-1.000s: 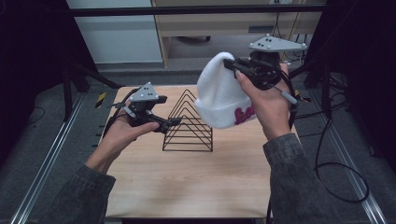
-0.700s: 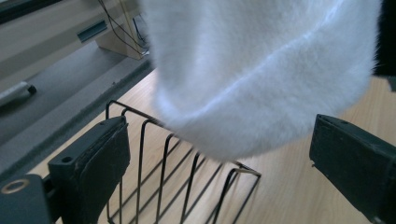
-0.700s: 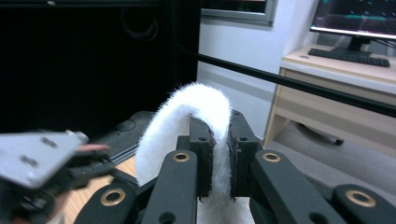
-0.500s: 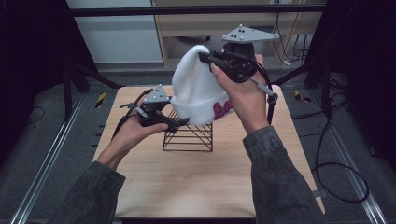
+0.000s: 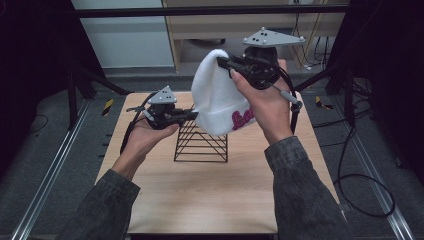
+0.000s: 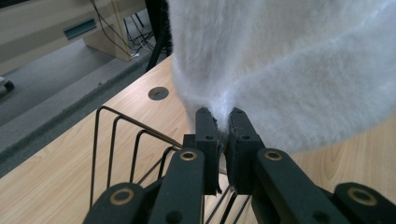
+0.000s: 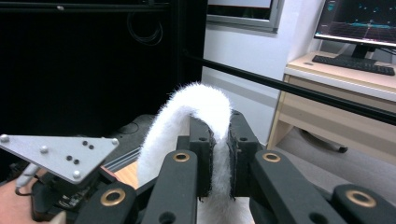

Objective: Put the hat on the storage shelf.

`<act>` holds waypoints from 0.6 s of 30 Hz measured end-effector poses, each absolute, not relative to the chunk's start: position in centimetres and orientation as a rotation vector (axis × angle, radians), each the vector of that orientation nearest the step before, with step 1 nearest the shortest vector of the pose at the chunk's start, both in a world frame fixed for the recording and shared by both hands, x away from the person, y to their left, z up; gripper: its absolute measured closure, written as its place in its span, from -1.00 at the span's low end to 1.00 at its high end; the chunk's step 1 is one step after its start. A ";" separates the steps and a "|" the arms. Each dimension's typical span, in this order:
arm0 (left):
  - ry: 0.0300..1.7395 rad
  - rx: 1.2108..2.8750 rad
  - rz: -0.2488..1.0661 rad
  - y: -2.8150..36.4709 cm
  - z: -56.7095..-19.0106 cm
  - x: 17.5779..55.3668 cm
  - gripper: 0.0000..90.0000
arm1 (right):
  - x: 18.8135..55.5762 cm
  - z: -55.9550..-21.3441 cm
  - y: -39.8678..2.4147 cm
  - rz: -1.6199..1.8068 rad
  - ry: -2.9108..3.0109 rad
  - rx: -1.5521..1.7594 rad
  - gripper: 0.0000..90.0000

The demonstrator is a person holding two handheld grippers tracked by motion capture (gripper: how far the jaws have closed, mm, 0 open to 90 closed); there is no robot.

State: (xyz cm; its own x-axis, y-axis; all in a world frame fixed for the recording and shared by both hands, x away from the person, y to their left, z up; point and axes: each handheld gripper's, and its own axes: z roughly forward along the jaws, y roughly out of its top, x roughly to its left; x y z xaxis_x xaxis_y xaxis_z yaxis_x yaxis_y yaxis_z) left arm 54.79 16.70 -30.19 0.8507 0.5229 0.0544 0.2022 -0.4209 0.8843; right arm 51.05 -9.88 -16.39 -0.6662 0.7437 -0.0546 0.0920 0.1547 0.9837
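A white fuzzy hat (image 5: 217,95) with pink lettering hangs in the air above a black wire rack (image 5: 200,145) on the wooden table (image 5: 200,200). My right gripper (image 5: 223,62) is shut on the hat's top fold (image 7: 205,102), held high at the back. My left gripper (image 5: 193,116) comes in from the left at the hat's lower edge. Its jaws have just been closing, and they now pinch the fuzzy rim (image 6: 289,70) between their pads. The rack's wires (image 6: 116,140) lie just below the left gripper (image 6: 223,116).
A round cable hole (image 6: 159,93) sits in the table beyond the rack. A black horizontal bar (image 5: 210,10) crosses above the table's far side. A desk with a monitor and keyboard (image 7: 355,60) stands behind. Metal rails (image 5: 50,190) run along the floor on both sides.
My right hand has carried the hat leftward, over the rack and up to the left gripper. The left gripper, open before, has shut on the hat's lower edge.
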 end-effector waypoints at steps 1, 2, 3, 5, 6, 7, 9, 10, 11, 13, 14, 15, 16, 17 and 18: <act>0.546 1.999 0.396 16.9 -30.1 54.7 0.89 | 51.0 -16.4 -10.0 1.544 1.892 0.797 0.85; 0.549 1.995 0.405 17.0 -29.9 54.6 0.89 | 51.1 -16.4 -10.1 1.536 1.894 0.797 0.85; 0.549 1.998 0.420 17.1 -29.8 54.4 0.89 | 51.2 -16.5 -10.2 1.529 1.893 0.802 0.85; 0.549 1.999 0.452 17.5 -29.4 54.2 0.89 | 51.5 -16.7 -10.4 1.524 1.895 0.816 0.85; 0.554 1.993 0.463 17.7 -29.3 54.0 0.89 | 51.7 -16.7 -10.5 1.519 1.894 0.819 0.85; 0.561 1.988 0.468 17.9 -29.1 54.0 0.89 | 51.8 -16.8 -10.6 1.516 1.893 0.825 0.85; 0.572 1.984 0.475 18.4 -28.8 53.9 0.89 | 52.2 -17.1 -10.6 1.515 1.890 0.840 0.85; 0.575 1.985 0.488 18.7 -28.7 53.8 0.90 | 52.3 -17.2 -10.7 1.519 1.888 0.845 0.85; 0.578 1.981 0.499 18.9 -28.5 53.8 0.90 | 52.5 -17.2 -10.7 1.528 1.884 0.846 0.85; 0.593 1.969 0.508 19.5 -28.1 53.9 0.90 | 52.8 -17.4 -10.7 1.541 1.880 0.852 0.85; 0.603 1.963 0.507 19.7 -27.9 54.0 0.90 | 53.1 -17.5 -10.6 1.539 1.882 0.855 0.85; 0.609 1.965 0.507 19.9 -27.8 54.1 0.90 | 53.3 -17.6 -10.5 1.535 1.886 0.861 0.85; 0.613 1.969 0.511 20.1 -27.6 54.2 0.90 | 53.6 -17.7 -10.4 1.529 1.891 0.866 0.85; 0.615 1.973 0.517 20.2 -27.6 54.1 0.91 | 53.8 -17.8 -10.2 1.523 1.897 0.871 0.85; 0.619 1.977 0.524 20.4 -27.5 54.1 0.91 | 54.1 -18.0 -10.0 1.518 1.904 0.875 0.85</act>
State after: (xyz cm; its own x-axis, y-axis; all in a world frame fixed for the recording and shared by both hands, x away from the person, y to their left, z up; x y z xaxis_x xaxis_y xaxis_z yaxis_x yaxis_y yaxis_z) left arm 54.13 20.36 -27.53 0.7787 0.6186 0.1045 0.2044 -0.4076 0.8900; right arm 54.06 -10.03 -18.01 -0.6390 0.7689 -0.0203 0.1517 0.1519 0.9767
